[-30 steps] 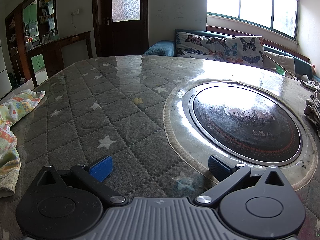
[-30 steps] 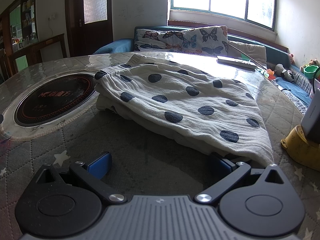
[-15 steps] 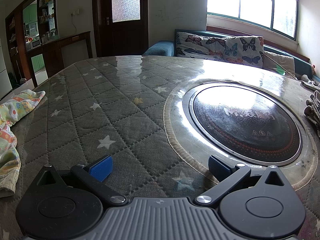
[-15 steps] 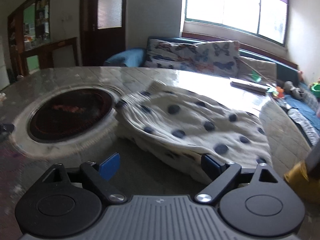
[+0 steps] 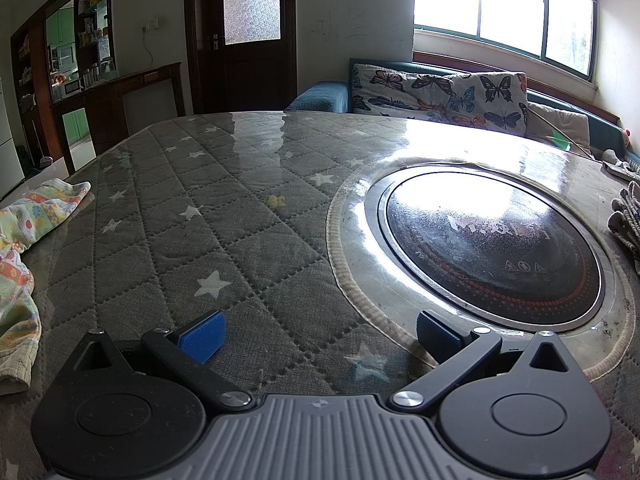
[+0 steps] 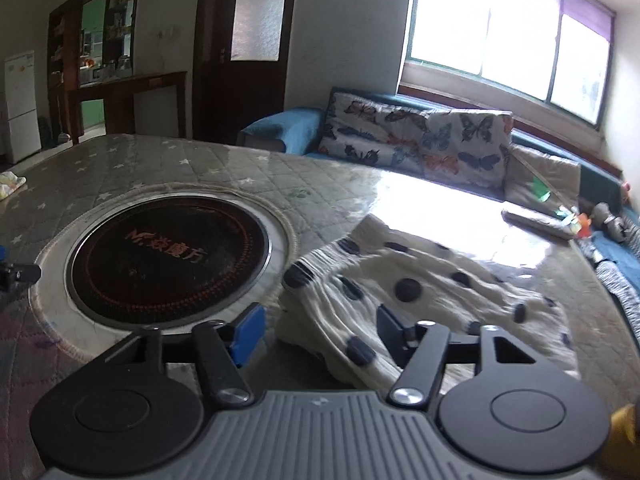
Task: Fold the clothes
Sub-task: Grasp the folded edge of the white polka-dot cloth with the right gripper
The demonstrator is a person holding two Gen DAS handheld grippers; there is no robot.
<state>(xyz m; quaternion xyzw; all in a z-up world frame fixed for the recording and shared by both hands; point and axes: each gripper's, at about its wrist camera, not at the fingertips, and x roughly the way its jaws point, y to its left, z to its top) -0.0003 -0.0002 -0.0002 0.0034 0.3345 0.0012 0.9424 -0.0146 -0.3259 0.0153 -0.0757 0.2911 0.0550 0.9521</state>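
Observation:
A white garment with dark polka dots [image 6: 420, 296] lies bunched on the quilted table, right of the round cooktop [image 6: 168, 256]. My right gripper [image 6: 320, 332] is open, raised above the garment's near left edge, with nothing between its blue pads. An edge of the garment shows at the far right of the left wrist view [image 5: 626, 216]. My left gripper [image 5: 320, 334] is open and empty, low over the grey star-patterned table cover [image 5: 192, 216], left of the cooktop [image 5: 492, 248]. A colourful patterned cloth [image 5: 24, 232] lies at the table's left edge.
A sofa with butterfly cushions [image 6: 420, 140] runs behind the table under the window. A flat remote-like object [image 6: 536, 222] lies at the far right of the table. A yellow object [image 6: 624, 420] sits at the lower right. My left gripper's tip [image 6: 16, 274] shows at the left edge.
My right gripper has lifted and swung left, away from the garment's right corner, and its fingers have narrowed somewhat. The left gripper has not moved.

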